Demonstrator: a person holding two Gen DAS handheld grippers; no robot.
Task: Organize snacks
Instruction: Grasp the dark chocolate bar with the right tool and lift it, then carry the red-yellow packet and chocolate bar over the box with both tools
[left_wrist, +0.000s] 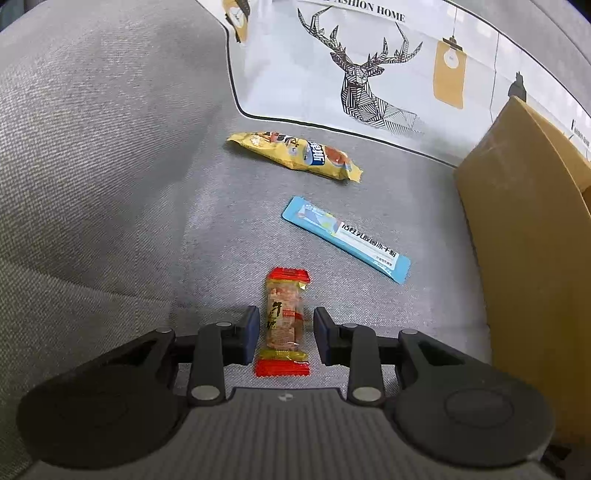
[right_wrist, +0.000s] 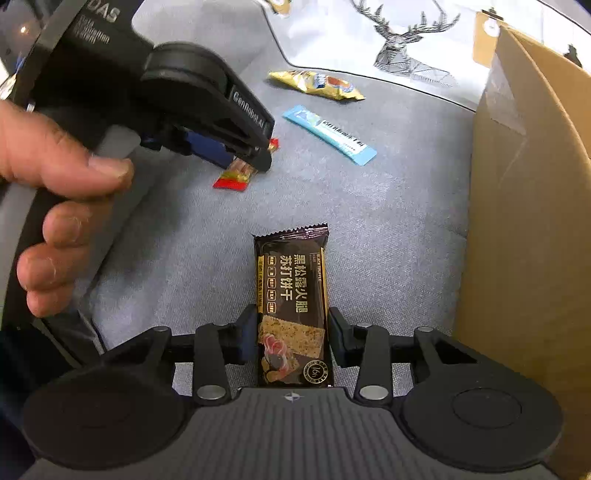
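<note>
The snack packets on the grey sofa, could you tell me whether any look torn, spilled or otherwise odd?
Nothing stands out. The yellow packet, blue sachet, red-ended snack and dark cracker packet all look sealed, merely scattered at varied angles beside the cardboard box.

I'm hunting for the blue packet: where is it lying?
The blue packet lies flat on the grey cushion, between the yellow snack bag behind it and the red-ended candy, left of the cardboard box.

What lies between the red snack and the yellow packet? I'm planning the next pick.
The blue sachet lies between the red snack and the yellow packet, slightly toward the cardboard box. The left wrist view shows it best.
</note>
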